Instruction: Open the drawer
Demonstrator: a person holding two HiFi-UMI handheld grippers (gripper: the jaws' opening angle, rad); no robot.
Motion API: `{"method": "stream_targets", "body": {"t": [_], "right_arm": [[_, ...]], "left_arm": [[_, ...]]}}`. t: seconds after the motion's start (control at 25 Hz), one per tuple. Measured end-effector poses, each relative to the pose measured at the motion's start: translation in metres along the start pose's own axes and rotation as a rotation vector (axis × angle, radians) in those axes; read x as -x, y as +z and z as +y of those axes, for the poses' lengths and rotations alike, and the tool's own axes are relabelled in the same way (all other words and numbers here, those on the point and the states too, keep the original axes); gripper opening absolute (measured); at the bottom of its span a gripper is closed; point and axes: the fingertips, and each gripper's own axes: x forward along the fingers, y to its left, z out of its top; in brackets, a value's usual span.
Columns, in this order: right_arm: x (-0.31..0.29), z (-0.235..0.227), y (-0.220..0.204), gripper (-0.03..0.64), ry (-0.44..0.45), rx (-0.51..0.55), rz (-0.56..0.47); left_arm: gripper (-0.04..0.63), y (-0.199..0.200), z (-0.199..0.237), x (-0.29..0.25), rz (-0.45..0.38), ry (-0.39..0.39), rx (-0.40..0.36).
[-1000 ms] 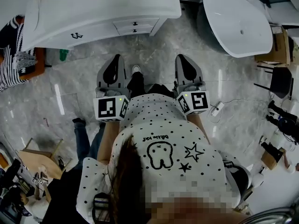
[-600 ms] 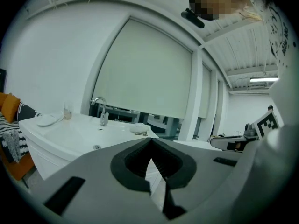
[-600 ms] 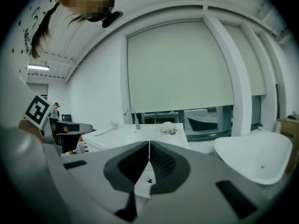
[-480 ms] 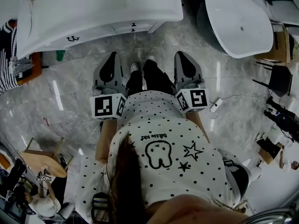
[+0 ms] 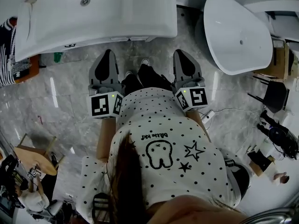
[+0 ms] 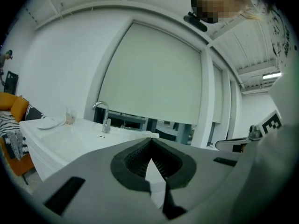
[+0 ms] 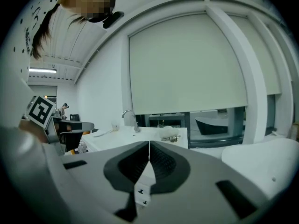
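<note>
1. Far left, the white vanity cabinet with a moulded basin top (image 5: 159,29) fills the top of the head view. Its front lies tucked under the counter edge, just ahead of the person's feet.
2. The left gripper (image 5: 107,54) hangs level before that front, jaws pressed together with nothing between them.
3. In the middle is the white drawer front (image 7: 140,181), low on the cabinet. The right gripper view catches it through the gap below the jaws, along with a small dark knob (image 7: 139,191).
4. My call is that it's a stiff panel on runners, fairly light, and wants a straight pull. The knob is the only purchase, tiny and probably slick, so pinch it squarely.
5. The right gripper (image 5: 180,54) is closed too and empty, so it must spread first.
6. Far right sits a white oval bathtub (image 5: 238,27), well clear.
</note>
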Motion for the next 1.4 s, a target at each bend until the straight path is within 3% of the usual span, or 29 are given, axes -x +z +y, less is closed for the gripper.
{"method": "stream_targets", "body": {"t": [0.44, 0.76, 1.16, 1.4], "right_arm": [[-0.028, -0.020, 0.001, 0.015, 0.034, -0.005, 0.008], [-0.041, -0.016, 0.009, 0.015, -0.002, -0.012, 0.003], [-0.059, -0.009, -0.013, 0.015, -0.002, -0.037, 0.075], [-0.074, -0.001, -0.036, 0.015, -0.001, -0.069, 0.102]], "left_arm": [[0.005, -0.004, 0.009, -0.021, 0.014, 0.062, 0.000], [0.005, -0.029, 0.029, -0.038, 0.105, 0.022, -0.005], [0.011, -0.174, 0.043, -0.079, 0.407, -0.029, 0.013], [0.104, -0.304, 0.049, -0.117, 0.586, -0.086, 0.024]]}}
